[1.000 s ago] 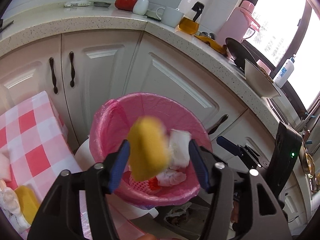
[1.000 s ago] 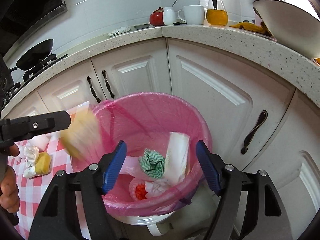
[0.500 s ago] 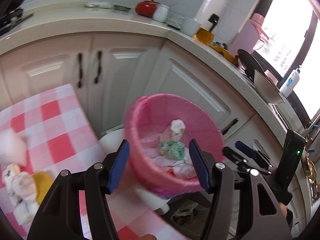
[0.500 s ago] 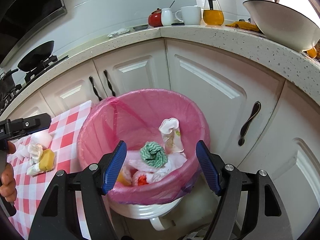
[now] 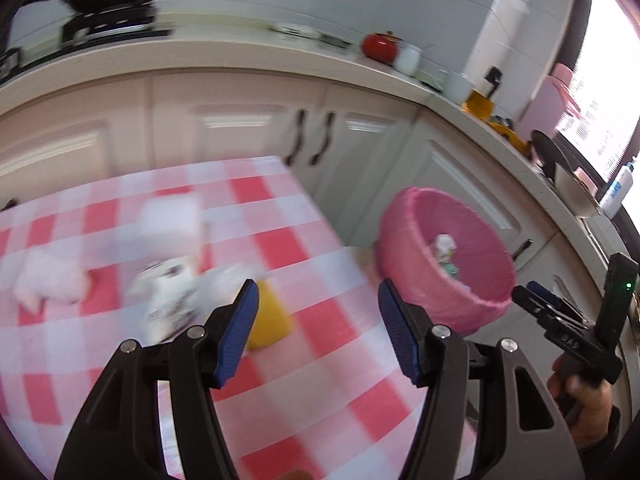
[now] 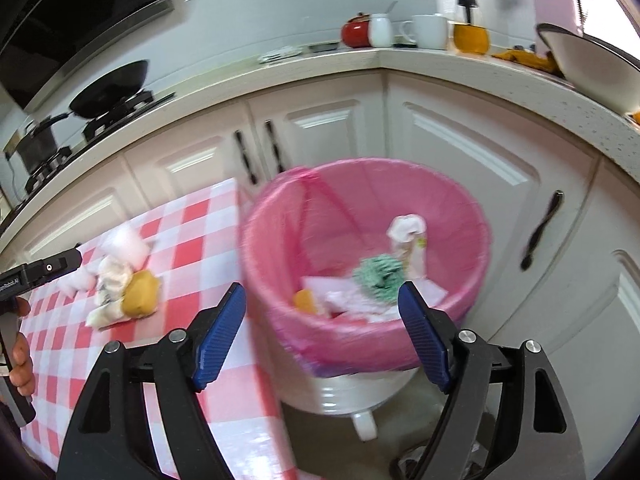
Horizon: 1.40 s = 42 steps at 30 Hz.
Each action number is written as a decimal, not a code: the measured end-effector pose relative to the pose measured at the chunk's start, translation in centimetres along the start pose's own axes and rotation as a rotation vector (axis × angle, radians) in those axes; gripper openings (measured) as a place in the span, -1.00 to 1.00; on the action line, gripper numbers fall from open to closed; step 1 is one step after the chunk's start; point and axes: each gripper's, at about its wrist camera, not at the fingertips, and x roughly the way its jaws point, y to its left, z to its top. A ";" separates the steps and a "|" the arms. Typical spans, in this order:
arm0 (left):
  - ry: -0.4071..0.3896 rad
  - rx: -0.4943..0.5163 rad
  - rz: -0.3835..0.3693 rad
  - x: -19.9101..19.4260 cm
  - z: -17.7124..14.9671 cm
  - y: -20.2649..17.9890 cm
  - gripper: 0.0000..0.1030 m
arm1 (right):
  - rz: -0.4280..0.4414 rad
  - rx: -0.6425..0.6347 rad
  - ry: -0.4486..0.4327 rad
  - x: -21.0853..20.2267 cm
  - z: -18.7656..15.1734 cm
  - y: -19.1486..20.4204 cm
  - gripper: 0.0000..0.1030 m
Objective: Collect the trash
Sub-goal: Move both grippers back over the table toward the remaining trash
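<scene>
Left hand-held gripper [image 5: 318, 320] jaws spread wide, nothing between them; it points down at the desk [image 5: 320, 392] with the red-and-white checked cloth, a pose that fits lining up on the next piece of litter. Remaining trash sits in one cluster on the cloth: yellow sponge-like lump [image 5: 268, 326] just beyond the left fingertip and partly hidden by it, crumpled white wrappers [image 5: 176, 292] touching it on the far side, white tissue wad [image 5: 48, 282] further left; the view is motion-blurred, so finer detail is uncertain. Right hand-held gripper [image 6: 322, 330] also wide and empty, hovering at the near rim of the pink-lined bin [image 6: 400, 344], which stands on the floor just beside the desk edge, probably so drops are short. The bin already holds a green-striped cloth [image 6: 378, 274], white papers and an orange piece. The cluster lies left of the right gripper, well apart.
</scene>
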 end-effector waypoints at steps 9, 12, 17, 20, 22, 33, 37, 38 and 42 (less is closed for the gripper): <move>-0.022 -0.051 0.101 -4.0 -2.8 6.4 0.17 | 0.081 -0.077 0.029 0.8 -1.0 7.3 0.59; -0.026 -0.073 0.116 -5.1 -3.5 8.1 0.17 | 0.104 -0.106 0.034 1.1 -1.0 9.7 0.59; -0.026 -0.092 0.123 -6.1 -4.3 9.7 0.17 | 0.144 -0.142 0.036 1.9 -0.6 13.5 0.59; -0.024 -0.092 0.123 -6.3 -4.5 10.2 0.17 | 0.169 -0.167 0.039 2.6 -0.2 15.8 0.59; -0.026 -0.099 0.120 -6.4 -4.7 10.7 0.17 | 0.183 -0.181 0.037 3.0 0.0 17.0 0.59; -0.016 -0.123 0.132 -6.5 -5.2 12.6 0.17 | 0.224 -0.263 0.087 6.9 0.6 22.7 0.59; -0.013 -0.133 0.138 -6.3 -5.2 13.3 0.17 | 0.225 -0.271 0.111 8.5 0.4 23.6 0.59; -0.011 -0.134 0.139 -6.2 -5.2 13.4 0.17 | 0.224 -0.274 0.117 9.0 0.4 23.8 0.59; -0.001 -0.139 0.144 -5.8 -5.2 14.0 0.17 | 0.216 -0.286 0.139 10.6 0.3 24.6 0.59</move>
